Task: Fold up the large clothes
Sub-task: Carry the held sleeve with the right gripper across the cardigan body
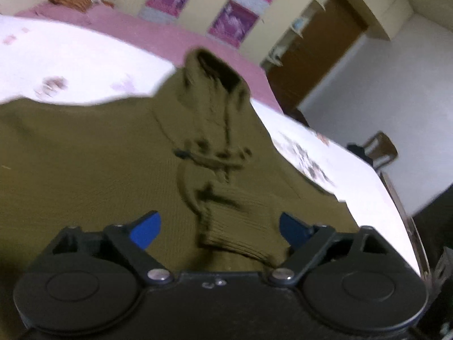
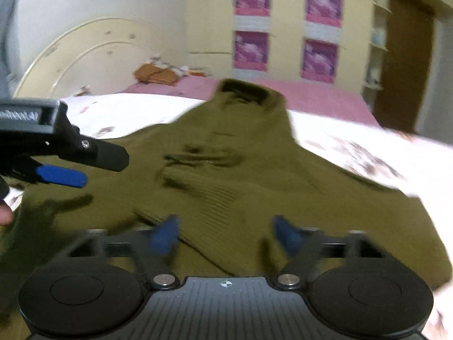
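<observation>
An olive-green knit turtleneck sweater (image 1: 85, 170) lies spread on the bed, collar (image 1: 215, 70) pointing away. A ribbed sleeve cuff (image 1: 240, 235) lies folded across its body. My left gripper (image 1: 219, 226) is open, its blue fingertips on either side of that cuff, just above it. In the right wrist view the sweater (image 2: 283, 175) fills the middle, and my right gripper (image 2: 226, 235) is open over the ribbed sleeve (image 2: 203, 195). The left gripper (image 2: 61, 175) also shows there at the left, above the sweater. Both views are blurred.
The sweater rests on a white floral bedspread (image 1: 70, 56) over a pink sheet (image 2: 311, 93). A cream headboard (image 2: 85, 48) and an orange item (image 2: 155, 75) are at the far end. A wardrobe with pink posters (image 2: 320, 56), a brown door (image 2: 405, 65) and a chair (image 1: 382, 147) stand beyond.
</observation>
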The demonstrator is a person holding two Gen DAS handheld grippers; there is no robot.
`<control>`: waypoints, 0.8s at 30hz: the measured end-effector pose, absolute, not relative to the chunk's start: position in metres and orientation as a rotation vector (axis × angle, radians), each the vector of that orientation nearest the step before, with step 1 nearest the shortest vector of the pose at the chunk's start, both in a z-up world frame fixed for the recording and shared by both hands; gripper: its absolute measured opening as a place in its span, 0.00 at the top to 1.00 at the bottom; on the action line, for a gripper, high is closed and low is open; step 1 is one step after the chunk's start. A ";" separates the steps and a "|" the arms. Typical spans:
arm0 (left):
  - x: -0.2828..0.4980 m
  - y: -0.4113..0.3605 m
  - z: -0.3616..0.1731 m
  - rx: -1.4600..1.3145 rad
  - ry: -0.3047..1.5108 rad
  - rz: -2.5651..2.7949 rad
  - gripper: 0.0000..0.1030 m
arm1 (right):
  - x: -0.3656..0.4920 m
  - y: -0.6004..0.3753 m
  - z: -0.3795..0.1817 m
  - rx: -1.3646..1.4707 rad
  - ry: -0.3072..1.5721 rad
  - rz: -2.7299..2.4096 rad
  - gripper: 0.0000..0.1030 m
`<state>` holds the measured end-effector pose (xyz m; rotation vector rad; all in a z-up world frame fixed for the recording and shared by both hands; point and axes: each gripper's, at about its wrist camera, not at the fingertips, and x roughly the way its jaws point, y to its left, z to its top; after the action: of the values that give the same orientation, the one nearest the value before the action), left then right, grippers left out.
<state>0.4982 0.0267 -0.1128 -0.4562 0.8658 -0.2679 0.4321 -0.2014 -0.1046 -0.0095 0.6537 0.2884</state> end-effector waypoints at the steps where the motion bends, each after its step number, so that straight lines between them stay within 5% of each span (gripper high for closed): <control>1: 0.503 0.019 -0.119 -0.430 0.897 -0.258 0.23 | 0.427 -0.217 -0.104 0.025 0.664 0.250 0.64; 5: 0.520 -0.001 -0.140 -0.351 0.951 -0.219 0.31 | 0.408 -0.272 -0.103 0.116 0.677 0.124 0.68; 7: 0.525 -0.015 -0.138 -0.248 0.929 -0.216 0.63 | 0.403 -0.295 -0.102 0.141 0.690 0.074 0.69; 8: 0.527 -0.021 -0.137 -0.214 0.914 -0.214 0.89 | 0.397 -0.304 -0.103 0.155 0.697 0.057 0.76; 17: 0.504 -0.021 -0.071 -0.269 0.668 -0.267 0.96 | 0.394 -0.330 -0.107 0.196 0.744 0.032 0.78; 22: 0.510 0.016 -0.098 -0.254 0.748 -0.149 0.98 | 0.406 -0.337 -0.123 0.151 0.750 0.009 0.79; 24: 0.514 0.029 -0.110 -0.255 0.771 -0.100 1.00 | 0.408 -0.343 -0.124 0.150 0.750 -0.030 0.97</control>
<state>0.5142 0.0285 -0.1103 -0.2547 0.7715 -0.1001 0.4079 -0.3434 -0.1237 0.1505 0.7498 -0.0302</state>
